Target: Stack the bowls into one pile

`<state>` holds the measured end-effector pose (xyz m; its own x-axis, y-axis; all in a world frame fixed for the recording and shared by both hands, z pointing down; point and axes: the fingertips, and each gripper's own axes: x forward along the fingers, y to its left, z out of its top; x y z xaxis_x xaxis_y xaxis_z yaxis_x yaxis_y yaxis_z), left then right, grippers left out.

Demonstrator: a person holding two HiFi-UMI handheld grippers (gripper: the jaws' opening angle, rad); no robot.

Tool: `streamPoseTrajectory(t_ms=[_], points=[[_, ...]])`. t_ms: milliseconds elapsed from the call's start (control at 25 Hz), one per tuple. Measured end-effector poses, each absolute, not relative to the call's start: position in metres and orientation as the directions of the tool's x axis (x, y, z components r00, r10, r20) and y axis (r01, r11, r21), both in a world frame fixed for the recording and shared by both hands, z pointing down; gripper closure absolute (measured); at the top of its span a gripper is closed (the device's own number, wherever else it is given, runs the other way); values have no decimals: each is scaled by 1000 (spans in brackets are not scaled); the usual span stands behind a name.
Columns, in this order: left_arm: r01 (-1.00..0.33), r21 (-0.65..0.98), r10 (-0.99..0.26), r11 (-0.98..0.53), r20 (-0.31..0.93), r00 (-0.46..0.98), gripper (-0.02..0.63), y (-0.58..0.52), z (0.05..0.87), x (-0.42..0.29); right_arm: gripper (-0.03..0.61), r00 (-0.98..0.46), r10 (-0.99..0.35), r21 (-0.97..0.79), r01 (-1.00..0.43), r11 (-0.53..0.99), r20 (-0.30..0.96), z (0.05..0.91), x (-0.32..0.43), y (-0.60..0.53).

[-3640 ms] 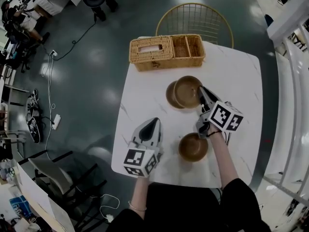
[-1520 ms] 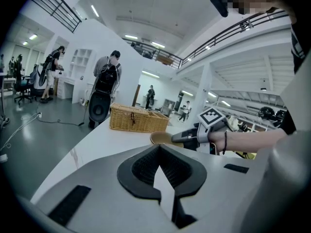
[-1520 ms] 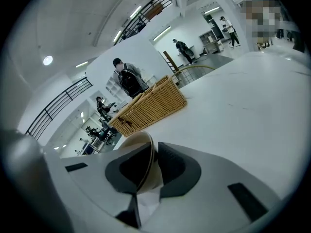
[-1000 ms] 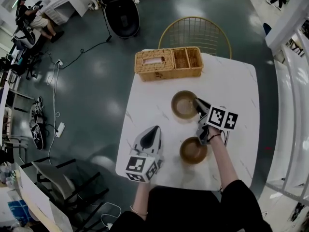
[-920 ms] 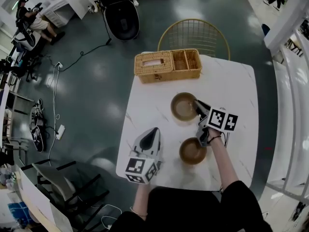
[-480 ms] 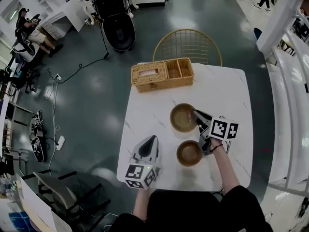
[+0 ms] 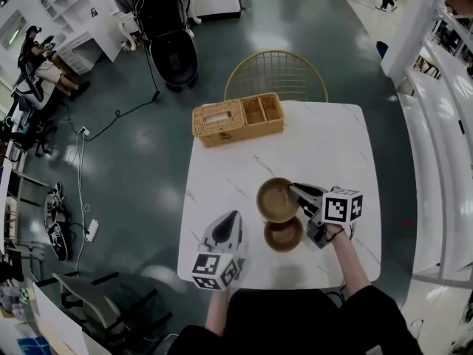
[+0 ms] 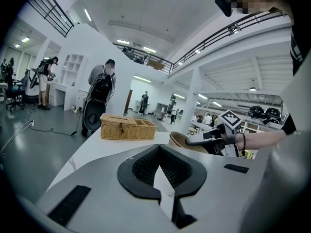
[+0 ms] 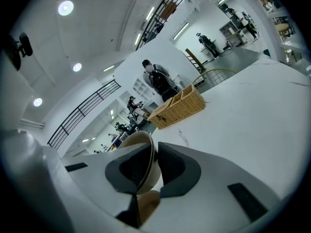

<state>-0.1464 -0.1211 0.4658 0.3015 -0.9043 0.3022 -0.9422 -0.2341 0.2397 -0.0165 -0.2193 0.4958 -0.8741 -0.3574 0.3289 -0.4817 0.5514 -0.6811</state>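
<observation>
My right gripper [image 7: 294,191] is shut on the right rim of a tan bowl [image 7: 275,200] and holds it tilted just above the table [image 7: 222,176]. In the right gripper view the rim [image 9: 146,161] stands pinched between the dark pads. A second brown bowl [image 7: 284,234] sits on the table directly in front of the held one, its far edge under it; it also shows below the jaws [image 9: 148,204]. My left gripper [image 7: 234,215] hovers at the near left of the bowls, its jaws shut [image 8: 158,147] on nothing.
A wicker basket [image 7: 238,118] with compartments stands at the table's far left corner. A gold wire chair [image 7: 275,76] stands behind the table. People, a stroller and desks occupy the floor far to the left.
The right gripper has lifted the bowl and carried it toward me, up to the near bowl's far edge. The left gripper has barely shifted.
</observation>
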Motion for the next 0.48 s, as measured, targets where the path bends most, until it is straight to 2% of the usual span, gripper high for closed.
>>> streamPoseTrajectory(t_ms=[480], points=[[-939,237,-893,-249,319,317,600,-116,466,-129,534,-885,-240,-658,-458,597,398,511,-2,-178]])
